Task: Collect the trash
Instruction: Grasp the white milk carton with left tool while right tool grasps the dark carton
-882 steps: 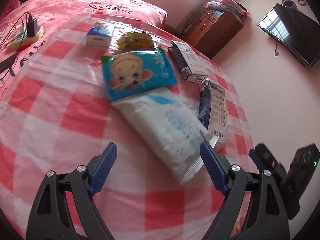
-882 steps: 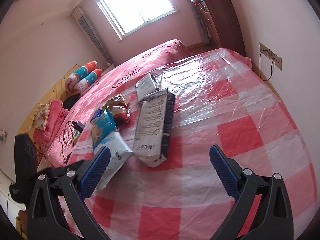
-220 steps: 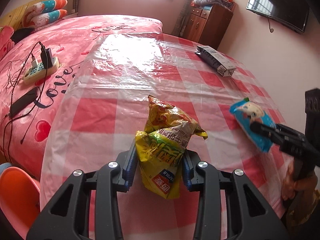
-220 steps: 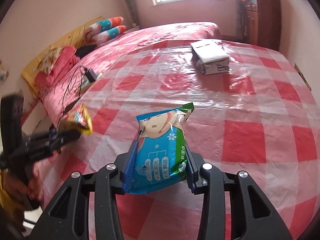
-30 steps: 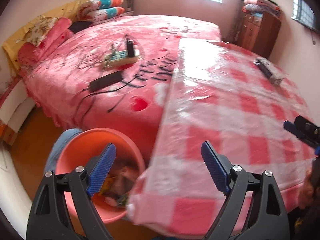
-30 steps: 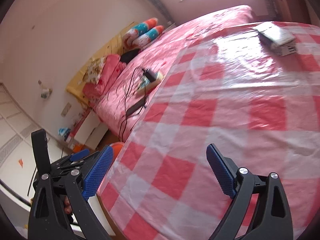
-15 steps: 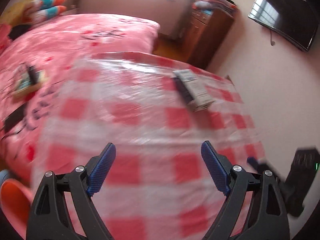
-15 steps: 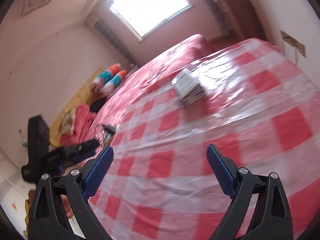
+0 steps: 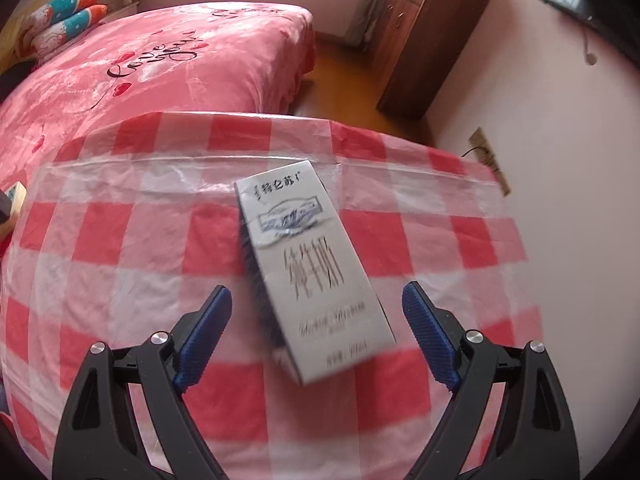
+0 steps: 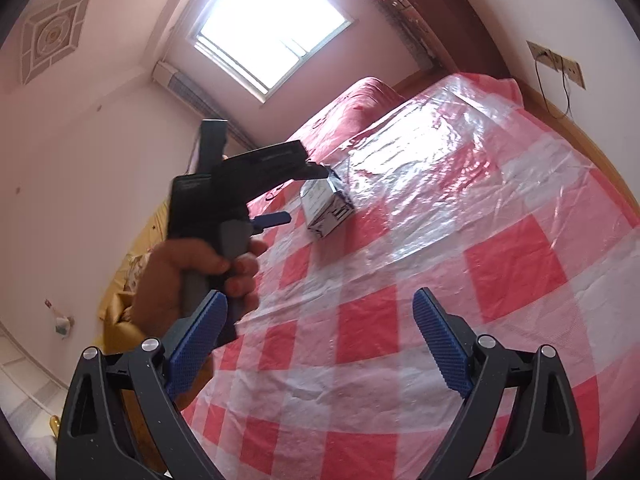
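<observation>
Swung from the bin, your wide-open left gripper (image 9: 316,334) now frames the carton (image 9: 308,264); lower and close.

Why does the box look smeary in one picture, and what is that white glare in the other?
Left wrist view: the carton is smeared by motion blur, its print unreadable, and the fisheye lens bends the checked cloth. Right wrist view: the window is blown out white, and the plastic cover throws back shiny glare.
</observation>
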Demonstrator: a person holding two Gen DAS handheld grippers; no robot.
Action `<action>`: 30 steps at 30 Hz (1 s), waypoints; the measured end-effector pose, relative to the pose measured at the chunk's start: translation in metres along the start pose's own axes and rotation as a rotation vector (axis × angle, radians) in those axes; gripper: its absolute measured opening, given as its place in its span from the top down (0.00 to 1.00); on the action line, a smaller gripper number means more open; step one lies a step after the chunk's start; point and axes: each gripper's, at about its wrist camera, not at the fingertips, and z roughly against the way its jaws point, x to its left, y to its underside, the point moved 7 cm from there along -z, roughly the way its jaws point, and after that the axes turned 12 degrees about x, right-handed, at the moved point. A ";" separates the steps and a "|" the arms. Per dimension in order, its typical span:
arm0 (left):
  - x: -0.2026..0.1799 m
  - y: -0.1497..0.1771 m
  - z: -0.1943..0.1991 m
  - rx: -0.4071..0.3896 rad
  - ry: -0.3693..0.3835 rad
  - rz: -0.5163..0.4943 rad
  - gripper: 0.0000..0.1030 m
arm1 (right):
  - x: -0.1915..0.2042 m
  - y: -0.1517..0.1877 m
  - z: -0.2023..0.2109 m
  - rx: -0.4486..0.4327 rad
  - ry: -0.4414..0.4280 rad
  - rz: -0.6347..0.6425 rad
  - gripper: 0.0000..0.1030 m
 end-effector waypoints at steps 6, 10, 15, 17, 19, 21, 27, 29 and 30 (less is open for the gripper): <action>0.015 -0.008 -0.024 0.032 -0.043 0.066 0.20 | -0.008 -0.004 0.004 -0.001 -0.032 -0.025 0.10; 0.024 -0.002 -0.021 0.011 -0.043 0.077 0.35 | -0.011 -0.004 0.010 -0.004 -0.043 -0.033 0.10; 0.035 0.021 -0.012 0.010 -0.001 0.075 0.35 | -0.014 -0.006 0.015 -0.008 -0.046 -0.036 0.10; 0.041 0.036 -0.005 0.016 0.015 0.077 0.35 | -0.014 -0.006 0.014 -0.006 -0.046 -0.035 0.10; 0.045 0.053 0.001 0.024 0.033 0.072 0.35 | -0.013 -0.005 0.012 0.004 -0.041 -0.028 0.10; 0.049 0.072 0.009 0.031 0.053 0.065 0.35 | -0.011 -0.003 0.009 0.016 -0.032 -0.019 0.10; 0.069 0.120 0.036 0.023 0.162 0.067 0.35 | -0.003 0.003 0.001 0.032 -0.009 0.013 0.10; 0.077 0.134 0.045 0.016 0.190 0.064 0.35 | -0.001 0.005 -0.003 0.043 -0.003 0.020 0.10; 0.080 0.140 0.048 0.014 0.204 0.062 0.35 | 0.000 0.006 -0.006 0.049 0.000 0.023 0.10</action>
